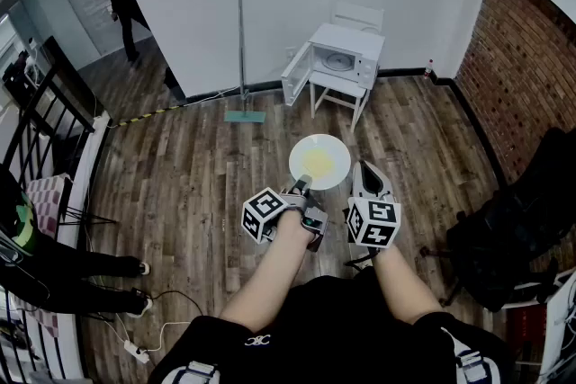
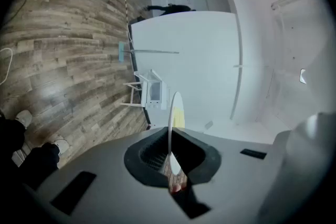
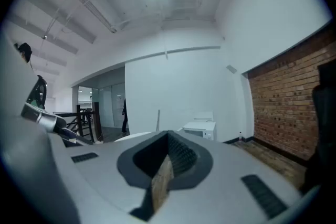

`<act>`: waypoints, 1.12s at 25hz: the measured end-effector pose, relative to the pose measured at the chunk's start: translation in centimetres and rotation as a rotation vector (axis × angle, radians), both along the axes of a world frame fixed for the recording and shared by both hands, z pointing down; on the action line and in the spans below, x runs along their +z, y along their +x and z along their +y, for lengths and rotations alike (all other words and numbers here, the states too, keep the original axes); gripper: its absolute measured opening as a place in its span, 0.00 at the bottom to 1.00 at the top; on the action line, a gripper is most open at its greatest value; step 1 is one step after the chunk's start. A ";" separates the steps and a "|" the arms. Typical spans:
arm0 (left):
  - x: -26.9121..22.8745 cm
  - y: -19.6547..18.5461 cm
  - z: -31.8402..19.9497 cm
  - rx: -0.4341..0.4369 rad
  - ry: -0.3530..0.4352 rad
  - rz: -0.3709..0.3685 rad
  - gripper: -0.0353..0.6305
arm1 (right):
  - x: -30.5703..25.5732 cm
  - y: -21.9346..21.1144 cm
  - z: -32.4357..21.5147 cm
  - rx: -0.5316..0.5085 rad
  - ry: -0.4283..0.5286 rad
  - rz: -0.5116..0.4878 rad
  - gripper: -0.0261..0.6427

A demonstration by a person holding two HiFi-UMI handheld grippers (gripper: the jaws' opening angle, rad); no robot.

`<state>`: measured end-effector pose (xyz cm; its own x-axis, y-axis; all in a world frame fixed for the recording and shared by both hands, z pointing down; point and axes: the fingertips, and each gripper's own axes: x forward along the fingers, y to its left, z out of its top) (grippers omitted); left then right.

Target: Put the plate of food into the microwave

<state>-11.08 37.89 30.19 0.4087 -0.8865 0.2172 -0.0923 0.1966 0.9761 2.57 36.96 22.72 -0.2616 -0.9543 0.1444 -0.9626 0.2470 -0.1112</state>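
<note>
From the head view, the person's two bare forearms reach forward side by side, both tools pointing close to level. The left hand-held gripper is clenched on the near rim of the plate. The plate is carried face up over the wooden floor with a patch of yellow food in its middle. The right hand-held gripper sits just beside the plate's right edge, and I cannot tell whether it touches.

Ahead stands one microwave on a small white bench, its door swung open to the left. Bare boards run between the plate and the bench. One mop leans on the white wall to the left of the bench, a brick wall closes the right side, and one black chair sits near the right arm. One person walks in the far corridor.

In the left gripper view the plate shows edge-on as a thin white line pinched between the dark pads of the left hand-held gripper. The microwave and the mop lie beyond.

In the right gripper view the right hand-held gripper has its jaws drawn together to a thin slit with only floor showing through and nothing held. The microwave lies ahead, slightly right.
</note>
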 end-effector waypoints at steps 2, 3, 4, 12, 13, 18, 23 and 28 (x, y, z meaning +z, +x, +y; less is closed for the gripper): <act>-0.2 0.0 0.1 -0.001 0.001 0.002 0.07 | 0.0 -0.1 0.2 -0.005 -0.008 -0.005 0.05; -0.3 0.0 0.2 -0.001 0.002 0.003 0.07 | 0.0 -0.2 0.2 -0.007 -0.010 -0.005 0.05; -0.3 0.0 0.2 0.000 0.002 0.003 0.07 | -0.1 -0.2 0.3 -0.009 -0.012 -0.004 0.05; 0.2 -0.1 0.4 0.000 -0.007 0.013 0.07 | -0.2 -0.6 0.6 -0.023 0.007 -0.043 0.05; 0.2 -0.2 0.3 0.001 -0.008 0.013 0.07 | -0.1 -0.8 0.6 -0.025 0.007 -0.038 0.05; 0.7 -0.6 -0.3 0.006 -0.020 0.022 0.07 | 0.5 -1.7 0.4 -0.036 -0.009 -0.013 0.05; 1.8 0.1 -2.0 0.023 -0.042 0.039 0.07 | 1.3 -1.2 -1.2 -0.028 -0.014 -0.009 0.05; 2.8 0.4 -5.5 0.034 -0.048 0.044 0.07 | 1.6 -1.0 -5.1 -0.011 -0.005 -0.023 0.05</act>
<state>-10.67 32.42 32.95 0.4485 -0.8610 0.2399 -0.0565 0.2406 0.9690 1.57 31.89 24.29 -0.2757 -0.9506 0.1427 -0.9569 0.2573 -0.1345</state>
